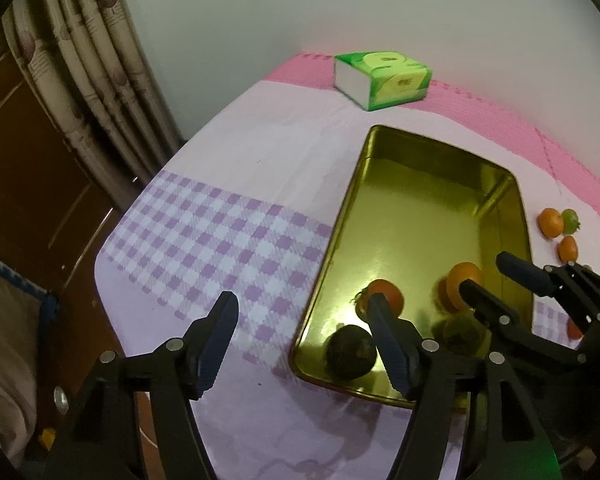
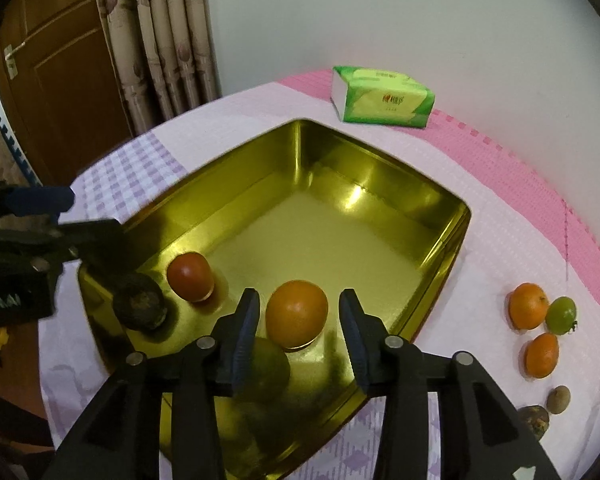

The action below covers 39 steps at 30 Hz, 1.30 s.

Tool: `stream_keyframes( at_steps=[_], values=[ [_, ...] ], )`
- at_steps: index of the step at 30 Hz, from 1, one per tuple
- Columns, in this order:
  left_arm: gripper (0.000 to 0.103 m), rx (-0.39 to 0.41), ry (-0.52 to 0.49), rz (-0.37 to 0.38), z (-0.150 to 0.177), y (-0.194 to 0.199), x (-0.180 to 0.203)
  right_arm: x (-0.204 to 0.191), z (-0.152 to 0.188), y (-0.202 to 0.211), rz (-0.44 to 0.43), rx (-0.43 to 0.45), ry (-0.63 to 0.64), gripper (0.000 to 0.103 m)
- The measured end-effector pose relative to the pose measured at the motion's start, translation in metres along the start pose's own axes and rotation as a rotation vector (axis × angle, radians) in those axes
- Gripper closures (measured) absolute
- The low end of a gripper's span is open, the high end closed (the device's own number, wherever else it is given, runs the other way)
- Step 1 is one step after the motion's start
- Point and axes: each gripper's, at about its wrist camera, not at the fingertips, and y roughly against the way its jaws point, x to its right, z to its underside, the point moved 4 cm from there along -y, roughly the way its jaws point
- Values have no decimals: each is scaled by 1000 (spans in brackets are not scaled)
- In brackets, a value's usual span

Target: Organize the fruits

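Pink mat [image 2: 540, 184]: tissue pack [image 2: 384, 98] behind tin [image 2: 440, 264]; 2 tangerines [image 2: 528, 306] beside.

The tray [image 2: 440, 264] sits mid-tabletop [image 2: 500, 216], with the tissue pack [image 2: 384, 98] behind it at 12 o'clock. Four fruits lie in the tray's near end. More fruits [image 2: 540, 328] lie on the tabletop at 3 o'clock.

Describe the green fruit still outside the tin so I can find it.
Look right of the gold tin, on the white cloth. Three fruits cluster there; the small green fruit touches the upper orange, above another orange. It alone is green and smallest.
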Motion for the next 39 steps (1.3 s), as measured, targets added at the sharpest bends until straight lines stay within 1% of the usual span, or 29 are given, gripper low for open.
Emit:
stream_keyframes(
  at_steps=[2,5,8,9,12,15,18,21,30,33,35,39],
  values=[
    [34,18,-9,3,-1,4,2,3,-1,12,15,22,-11,64],
    [32,31,-30,-4,-1,7,6,15,5,37,19,65,-64,64],
    [31,30,-38,-10,0,8,8,34,25,63,55,84,-117,64],
    [31,29,-35,-7,0,8,8,44,35,71,82,85,-134,64],
    [31,19,-28,0,0,8,9,71,63,85,146,65,-179,64],
    [31,2,-26,-5,1,5,9,97,90,93,183,41,-239,64],
    [31,-7,-35,-13,2,3,11,117,112,95,205,19,-292,64],
    [31,-8,-41,-18,3,3,12,128,123,92,201,6,-329,64],
    [31,-16,-51,-20,3,1,14,131,126,70,192,-11,-332,64],
    [31,-18,-63,-25,4,1,17,132,125,65,188,-13,-328,68],
    [31,-27,-72,-25,5,-1,20,132,127,62,192,-17,-323,72],
    [31,-54,-87,-11,8,-3,33,132,128,59,181,-4,-312,73]
  ],
)
